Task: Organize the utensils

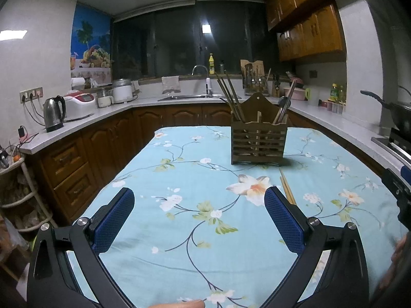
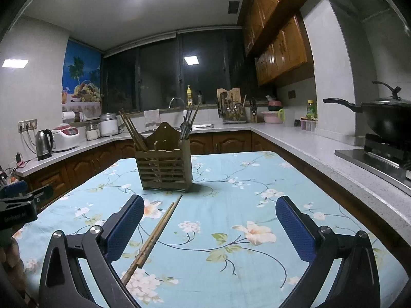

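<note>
Chopsticks (image 2: 156, 233) lie paired on the tablecloth (image 2: 231, 256) before the wooden holder (image 2: 164, 165), we note, both right gripper (image 2: 209, 227) and left gripper (image 1: 199, 219) spread wide and empty, so a shallow pinch could scatter the pair or bunch cloth.

Take the wooden utensil holder (image 2: 164, 165) as your landmark. Nearer you than it, a pair of chopsticks (image 2: 151, 238) lies flat on the floral tablecloth (image 2: 231, 256), the only low obstacle. To the holder's right the cloth is bare and passable. Above the holder, upright chopsticks (image 2: 132, 133) and utensil handles (image 2: 188, 123) fan out, narrowing entry from above.
</note>
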